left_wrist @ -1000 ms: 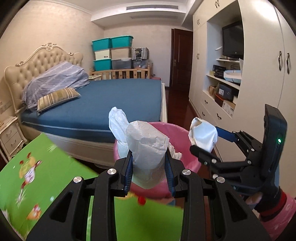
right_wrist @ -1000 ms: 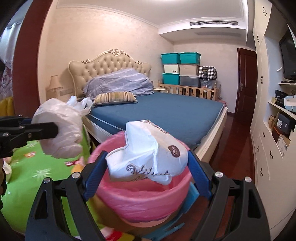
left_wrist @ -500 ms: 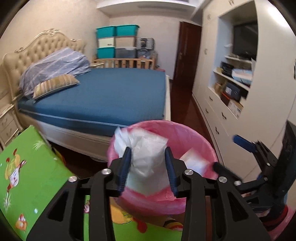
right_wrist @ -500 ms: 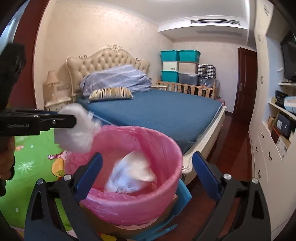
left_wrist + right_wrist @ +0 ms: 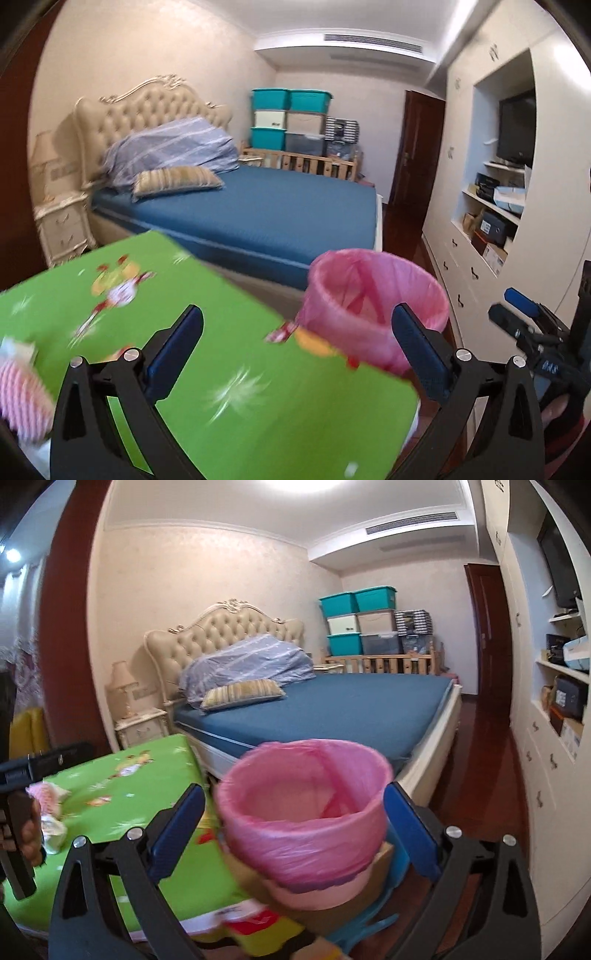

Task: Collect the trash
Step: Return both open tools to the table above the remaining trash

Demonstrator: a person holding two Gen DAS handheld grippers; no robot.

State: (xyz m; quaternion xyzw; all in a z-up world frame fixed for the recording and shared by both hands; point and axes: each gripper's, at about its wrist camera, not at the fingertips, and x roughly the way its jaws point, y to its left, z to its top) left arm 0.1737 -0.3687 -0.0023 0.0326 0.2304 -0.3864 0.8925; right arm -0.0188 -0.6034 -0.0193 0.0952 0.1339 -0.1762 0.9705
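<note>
The bin with a pink liner (image 5: 376, 306) stands at the green mat's right corner. My left gripper (image 5: 297, 325) hangs over the mat, left of the bin; its jaws are opening, with nothing between them. In the right wrist view the bin (image 5: 303, 812) sits just ahead of my right gripper (image 5: 293, 794), which is open and holds nothing. Only liner shows inside the bin. A crumpled pink-and-white wrapper (image 5: 18, 391) lies on the mat at the far left, also in the right wrist view as the wrapper (image 5: 44, 794), with white paper (image 5: 53, 827) below it.
The green cartoon-printed mat (image 5: 229, 354) fills the foreground. A blue bed (image 5: 266, 210) lies behind it, with a nightstand (image 5: 62, 229) to its left. White cupboards and shelves (image 5: 480, 229) line the right side. The bin rests on a cardboard box (image 5: 380, 856).
Both grippers let go of their white bags, which dropped into the bin. My left gripper opened wide and swung left over the mat. My right gripper drew back a little.
</note>
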